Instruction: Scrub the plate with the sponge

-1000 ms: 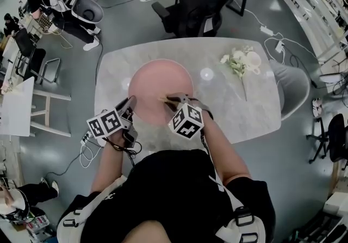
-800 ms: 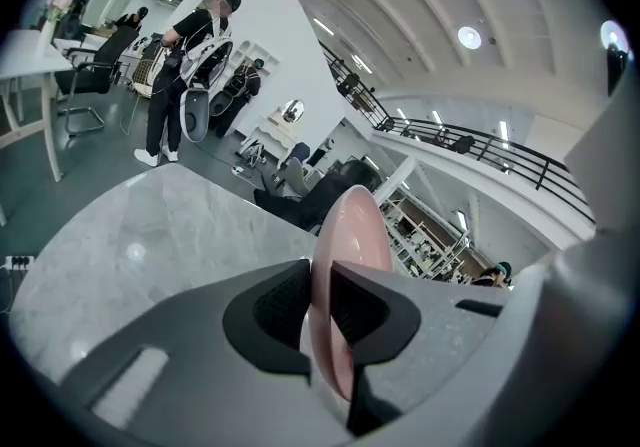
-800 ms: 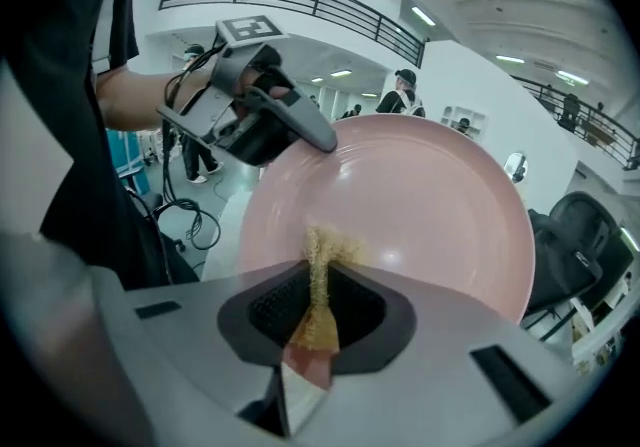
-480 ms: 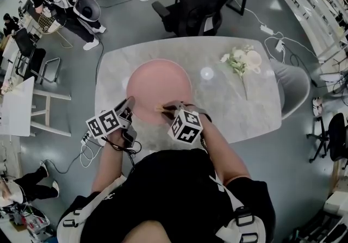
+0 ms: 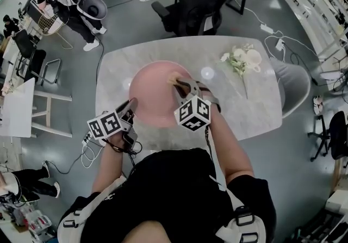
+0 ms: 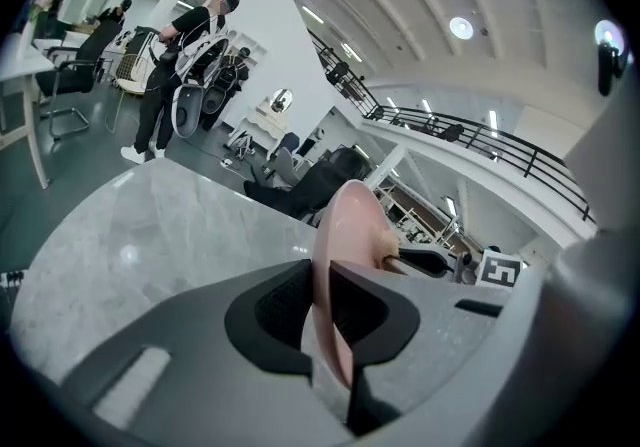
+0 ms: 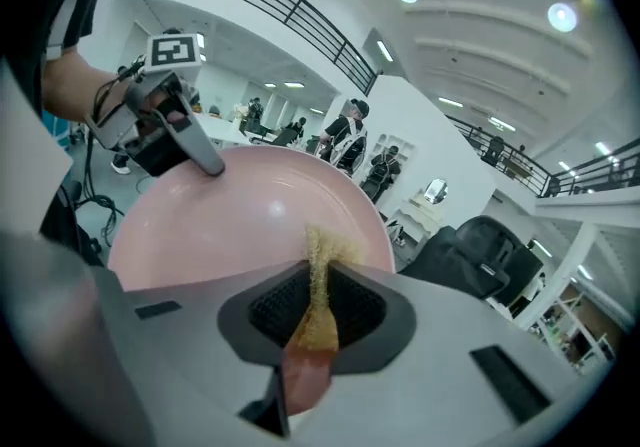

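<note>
A round pink plate (image 5: 155, 92) lies on the marble table (image 5: 244, 111). My left gripper (image 5: 130, 106) grips the plate's near left rim; in the left gripper view the rim (image 6: 345, 225) runs edge-on between the pads, and the jaws are closing on it. My right gripper (image 5: 178, 82) is over the plate's far right part, shut on a thin yellow-brown sponge (image 5: 173, 80). The right gripper view has the sponge (image 7: 318, 280) pinched flat between the pads, its frayed tip against the plate (image 7: 220, 225). The left gripper (image 7: 185, 140) shows at the plate's far side there.
A bunch of white flowers (image 5: 239, 61) lies on the table to the right of the plate, with a small clear round object (image 5: 206, 73) between them. A black office chair (image 5: 198, 2) stands beyond the table's far edge. People are at the far left of the room.
My right gripper has carried the sponge from the plate's near edge across to its far right part. The left gripper has kept its place on the rim.
</note>
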Available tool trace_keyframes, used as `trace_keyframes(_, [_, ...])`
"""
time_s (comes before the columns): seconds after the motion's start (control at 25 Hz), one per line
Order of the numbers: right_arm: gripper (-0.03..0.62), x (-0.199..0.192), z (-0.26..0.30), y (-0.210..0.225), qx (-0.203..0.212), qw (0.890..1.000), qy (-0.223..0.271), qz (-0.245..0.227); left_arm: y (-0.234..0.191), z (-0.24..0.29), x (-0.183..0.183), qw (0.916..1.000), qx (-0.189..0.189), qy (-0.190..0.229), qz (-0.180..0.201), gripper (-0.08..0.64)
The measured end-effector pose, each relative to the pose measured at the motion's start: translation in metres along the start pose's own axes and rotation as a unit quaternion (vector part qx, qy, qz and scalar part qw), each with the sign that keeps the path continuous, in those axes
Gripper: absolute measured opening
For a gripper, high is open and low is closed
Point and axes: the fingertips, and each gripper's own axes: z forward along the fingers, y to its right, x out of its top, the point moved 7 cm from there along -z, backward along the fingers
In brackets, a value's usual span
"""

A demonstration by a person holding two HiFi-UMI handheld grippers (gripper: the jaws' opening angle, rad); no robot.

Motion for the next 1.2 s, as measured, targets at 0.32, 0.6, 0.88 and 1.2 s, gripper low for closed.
trace_keyframes(0.32, [0.051, -0.017, 0.007, -0.003, 0.005, 0.999, -0.042, 0.03, 0.007, -0.005, 0.001, 0.9992, 0.011, 0.0, 0.038, 0.041])
trace_keyframes(0.6, [0.051, -0.027, 0.012, -0.048, 0.102, 0.993, -0.05, 0.033, -0.013, -0.013, 0.007, 0.9983, 0.042, 0.032, -0.025, 0.043])
trace_keyframes(0.88, [0.051, -0.016, 0.01, -0.099, 0.248, 0.964, -0.054, 0.083, -0.021, -0.01, 0.005, 0.9974, 0.054, 0.03, -0.036, 0.046])
trace_keyframes(1.2, [0.051, -0.014, 0.0, -0.083, 0.217, 0.967, 0.0, 0.13, -0.027, 0.007, -0.008, 0.9984, 0.043, 0.003, -0.038, 0.043])
